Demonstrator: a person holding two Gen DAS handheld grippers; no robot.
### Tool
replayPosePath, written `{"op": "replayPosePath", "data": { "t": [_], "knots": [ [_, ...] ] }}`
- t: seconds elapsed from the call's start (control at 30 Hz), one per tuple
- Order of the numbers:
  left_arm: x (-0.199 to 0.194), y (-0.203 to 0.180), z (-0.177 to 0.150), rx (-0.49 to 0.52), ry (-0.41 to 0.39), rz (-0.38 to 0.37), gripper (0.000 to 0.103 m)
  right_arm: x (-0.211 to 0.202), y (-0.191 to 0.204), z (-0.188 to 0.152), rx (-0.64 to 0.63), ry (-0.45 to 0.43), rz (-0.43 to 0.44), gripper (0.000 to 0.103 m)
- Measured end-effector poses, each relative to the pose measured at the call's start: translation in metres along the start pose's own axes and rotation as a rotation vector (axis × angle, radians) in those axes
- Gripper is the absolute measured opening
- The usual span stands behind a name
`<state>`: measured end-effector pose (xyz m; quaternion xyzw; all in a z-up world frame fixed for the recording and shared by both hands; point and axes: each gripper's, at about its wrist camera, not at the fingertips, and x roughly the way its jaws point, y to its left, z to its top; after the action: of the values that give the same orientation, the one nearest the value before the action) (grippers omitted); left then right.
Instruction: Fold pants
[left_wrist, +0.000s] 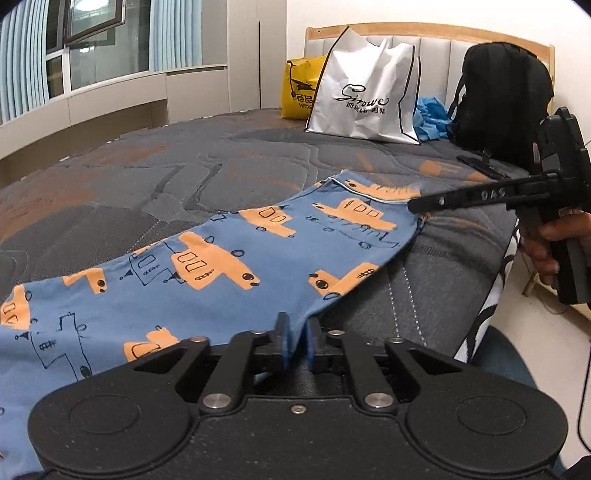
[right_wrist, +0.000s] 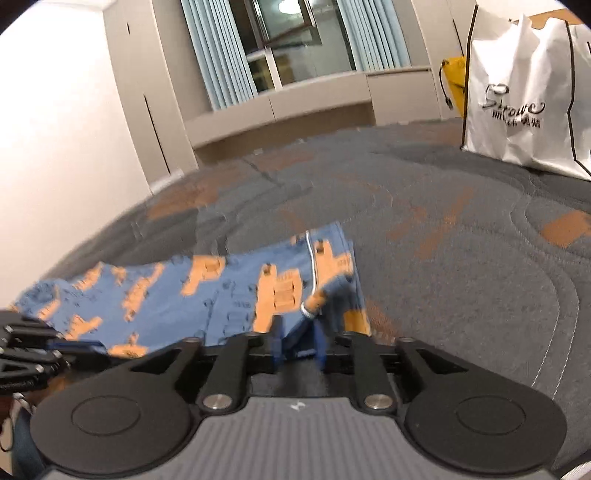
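Observation:
Blue pants (left_wrist: 229, 266) with an orange vehicle print lie stretched across the grey mattress (left_wrist: 166, 177). My left gripper (left_wrist: 297, 341) is shut on the near edge of the pants, cloth pinched between its blue pads. My right gripper (left_wrist: 415, 205) reaches in from the right in the left wrist view and is shut on the waistband corner. In the right wrist view the right gripper (right_wrist: 299, 345) holds the waistband edge of the pants (right_wrist: 207, 291), which look blurred. The left gripper (right_wrist: 33, 354) shows at the far left there.
A white shopping bag (left_wrist: 365, 99), a yellow bag (left_wrist: 299, 88), a blue cloth (left_wrist: 430, 116) and a black backpack (left_wrist: 502, 96) stand by the headboard. The mattress edge (left_wrist: 480, 302) drops to the floor at the right. Window and cabinets lie beyond the bed.

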<state>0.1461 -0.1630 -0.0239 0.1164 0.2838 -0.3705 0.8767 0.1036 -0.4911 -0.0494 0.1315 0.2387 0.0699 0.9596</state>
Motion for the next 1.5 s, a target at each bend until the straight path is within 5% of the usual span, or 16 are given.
{"op": "replayPosePath", "data": {
  "t": [0.03,0.13,0.3,0.33,0.5,0.6,0.67,0.73,0.8,0.87,0.93,1.2,1.37,1.5],
  "knots": [
    [-0.001,-0.003,0.000,-0.005,-0.001,-0.001,0.015,-0.003,-0.001,0.003,-0.006,-0.018,-0.019,0.063],
    [0.001,-0.005,-0.003,-0.029,0.001,0.011,0.015,0.000,-0.005,0.015,-0.023,-0.045,-0.048,0.065],
    [0.002,-0.005,-0.004,-0.067,-0.009,0.031,0.010,0.034,-0.017,0.028,0.004,0.032,-0.084,0.031],
    [0.001,-0.005,-0.003,-0.071,-0.007,0.035,0.008,0.040,-0.021,0.025,0.014,0.053,-0.080,0.013],
    [0.001,-0.001,-0.005,-0.092,-0.017,0.023,0.009,0.034,-0.015,0.021,-0.037,0.026,-0.123,0.007],
    [-0.004,0.004,-0.006,-0.140,-0.044,-0.003,0.029,0.039,-0.011,0.015,-0.067,0.050,-0.153,0.014],
    [-0.018,0.008,-0.007,-0.170,-0.094,0.000,0.053,0.035,-0.008,0.017,-0.062,0.030,-0.166,0.041],
    [-0.038,0.017,-0.010,-0.208,-0.154,0.032,0.065,0.026,0.001,0.019,-0.074,-0.011,-0.176,0.067],
    [-0.061,0.031,-0.014,-0.262,-0.210,0.088,0.073,0.020,0.017,0.021,-0.105,-0.055,-0.161,0.076],
    [-0.088,0.049,-0.024,-0.322,-0.271,0.176,0.089,0.019,0.036,0.023,-0.139,-0.074,-0.119,0.097],
    [-0.117,0.067,-0.037,-0.371,-0.329,0.289,0.102,0.023,0.062,0.024,-0.178,-0.089,-0.052,0.103],
    [-0.200,0.149,-0.098,-0.555,-0.361,0.611,0.102,0.073,0.178,0.016,-0.323,-0.024,0.155,0.103],
    [-0.201,0.215,-0.131,-0.741,-0.327,0.618,0.102,0.094,0.232,-0.005,-0.312,0.006,0.204,0.103],
    [-0.197,0.250,-0.146,-0.889,-0.358,0.556,0.102,0.091,0.263,-0.025,-0.377,-0.027,0.133,0.103]
  ]
}}
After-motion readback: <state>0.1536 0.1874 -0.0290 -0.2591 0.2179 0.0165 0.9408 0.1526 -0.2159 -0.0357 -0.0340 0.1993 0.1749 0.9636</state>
